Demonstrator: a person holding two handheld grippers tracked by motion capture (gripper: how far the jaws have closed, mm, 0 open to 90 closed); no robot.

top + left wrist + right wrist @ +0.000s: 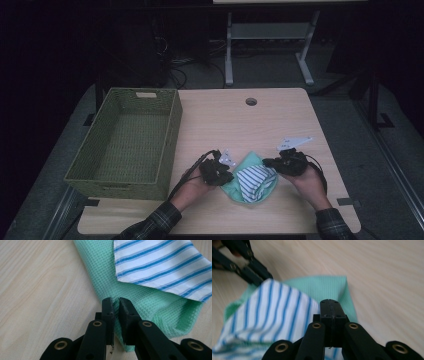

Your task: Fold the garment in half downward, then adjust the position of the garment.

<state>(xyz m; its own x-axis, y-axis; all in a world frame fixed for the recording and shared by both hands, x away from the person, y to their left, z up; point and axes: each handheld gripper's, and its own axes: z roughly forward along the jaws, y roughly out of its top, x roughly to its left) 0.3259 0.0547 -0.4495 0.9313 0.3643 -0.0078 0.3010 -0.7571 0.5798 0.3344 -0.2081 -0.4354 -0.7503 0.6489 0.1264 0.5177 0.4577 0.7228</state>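
Folded cloth (251, 181), green with striped face: lying lengthwise toward the table's far edge, apparently. Left gripper (116, 305) pinching its green edge; right gripper (331, 308) clenching, seemingly on cloth.

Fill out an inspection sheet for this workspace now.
Surface: wooden table, round hole near the far edge.
Job's things: green cloth with striped cloth on it; green basket at left.
Clutter: nothing seen.
Grippers: left gripper pinches the green cloth's fold; right gripper shut at the cloths' edge, hold unclear.
Cables: black cable trails from the left gripper.
Surroundings: dark room, grey stand legs behind.
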